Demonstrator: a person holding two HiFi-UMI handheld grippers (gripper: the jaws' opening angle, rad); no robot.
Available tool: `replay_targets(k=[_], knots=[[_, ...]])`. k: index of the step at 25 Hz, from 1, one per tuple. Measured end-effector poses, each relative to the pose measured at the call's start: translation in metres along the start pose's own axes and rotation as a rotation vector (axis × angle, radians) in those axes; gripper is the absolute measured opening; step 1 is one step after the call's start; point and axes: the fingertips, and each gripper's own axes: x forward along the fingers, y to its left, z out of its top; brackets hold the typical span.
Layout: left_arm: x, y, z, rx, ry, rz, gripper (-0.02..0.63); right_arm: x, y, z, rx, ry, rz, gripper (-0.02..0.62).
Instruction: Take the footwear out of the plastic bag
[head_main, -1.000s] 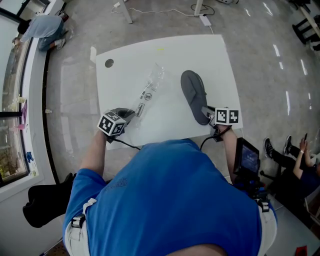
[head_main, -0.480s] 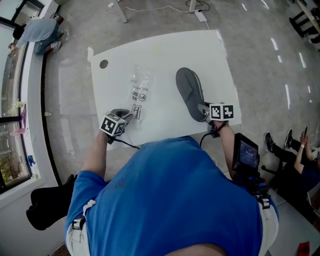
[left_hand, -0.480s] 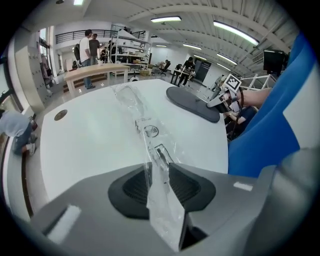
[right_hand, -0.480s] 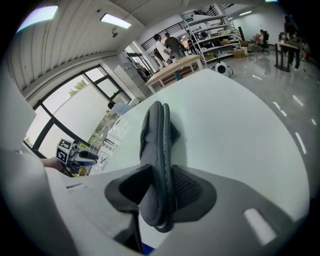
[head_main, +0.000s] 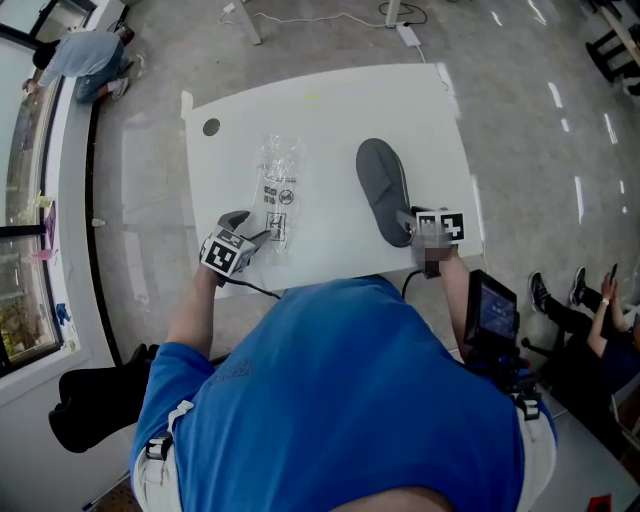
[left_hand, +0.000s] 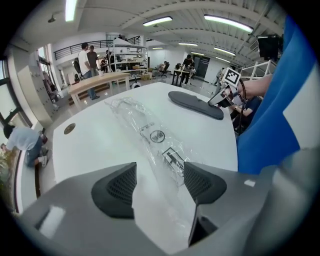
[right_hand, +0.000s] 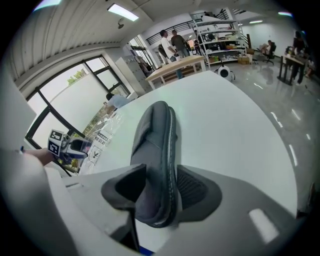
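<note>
Right gripper (right_hand: 157, 189): jaws clamped on the heel of the grey shoe (head_main: 383, 185), which lies on the table's (head_main: 330, 105) right half. Left gripper (left_hand: 159, 182): jaws apart, astride the plastic bag (head_main: 277, 190) on the table's left half.

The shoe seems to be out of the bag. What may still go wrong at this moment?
1. The right hand-held gripper is shut on only one end of the grey shoe, so the long free part may twist or slip out if lifted.
2. The left hand-held gripper is open around the end of the empty plastic bag, close to the near edge of the table; a brush may push the light bag off.
</note>
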Motion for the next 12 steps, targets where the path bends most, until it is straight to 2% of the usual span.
replay_targets(k=[6, 12], knots=[[-0.019, 0.007, 0.008, -0.012, -0.101, 0.121, 0.311, -0.002, 0.005, 0.004, -0.104, -0.029, -0.036, 0.187], [-0.050, 0.004, 0.011, -0.044, -0.211, 0.269, 0.284, -0.018, 0.028, 0.027, -0.347, -0.155, -0.116, 0.187]])
